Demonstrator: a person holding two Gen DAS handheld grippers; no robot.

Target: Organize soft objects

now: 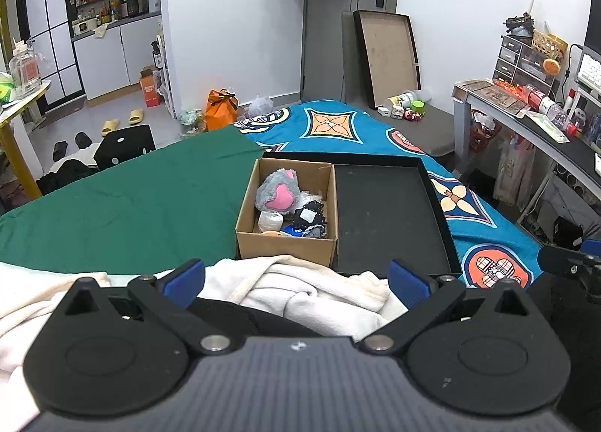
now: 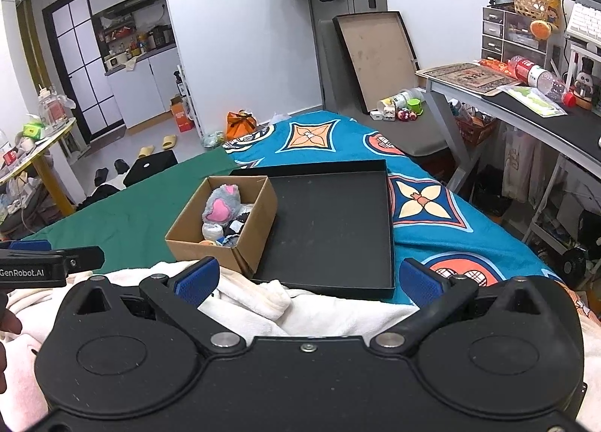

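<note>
A rumpled cream-white blanket (image 1: 300, 289) lies closest, bunched directly under and between the blue fingers of both grippers. The left gripper (image 1: 296, 276) hovers over it with its jaws spread wide and nothing held. The right gripper (image 2: 308, 278) is likewise wide open and empty, above the same cloth.

Just ahead of the left gripper, touching the blanket's far edge, sits a small cardboard box (image 1: 285, 244). Inside it are soft things: a grey plush toy with a pink heart (image 1: 278, 193), a rolled white item (image 1: 269, 221), and some dark fabric pieces (image 1: 310, 216) crowded beside them.

The box stands in the left part of a shallow black tray (image 1: 390, 214), whose bare floor lies ahead of and between the right gripper's fingers.

Tray and blanket rest on a bed: a green sheet (image 1: 124, 199) stretches ahead-left of the left gripper, a blue patterned cover (image 2: 424, 206) ahead-right of the right one.
</note>
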